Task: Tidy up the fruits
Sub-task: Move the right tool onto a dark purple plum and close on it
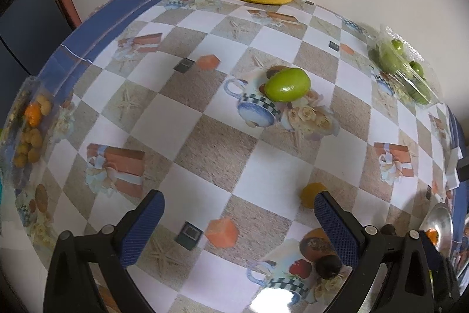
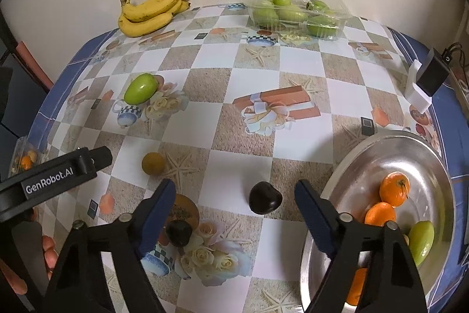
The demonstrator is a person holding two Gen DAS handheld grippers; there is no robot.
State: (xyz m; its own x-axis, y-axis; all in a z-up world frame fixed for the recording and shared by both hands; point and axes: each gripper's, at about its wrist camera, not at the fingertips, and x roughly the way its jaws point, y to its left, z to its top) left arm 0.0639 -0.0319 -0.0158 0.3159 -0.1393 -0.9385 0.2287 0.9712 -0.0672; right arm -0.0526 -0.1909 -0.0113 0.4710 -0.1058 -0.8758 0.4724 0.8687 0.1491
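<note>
My right gripper (image 2: 234,192) points down at the table with its jaws apart. A dark plum (image 2: 265,201) lies between the fingers, nearer the right one, and neither pad touches it. A second dark plum (image 2: 178,232) sits behind the left finger. To the right, a metal plate (image 2: 366,166) holds two oranges (image 2: 394,188) and a green fruit (image 2: 420,239). My left gripper (image 1: 239,204) is open over bare tablecloth with nothing between its fingers. A small yellow round fruit (image 1: 310,194) lies by its right finger. A loose green fruit (image 1: 287,84) rests mid-table.
Bananas (image 2: 152,9) lie at the back by the wall. A clear box of green fruits (image 2: 296,12) stands back right. Another clear box (image 1: 29,122) with small yellow fruits sits at the table's left edge. A black-and-white device (image 2: 425,78) stands at the right edge.
</note>
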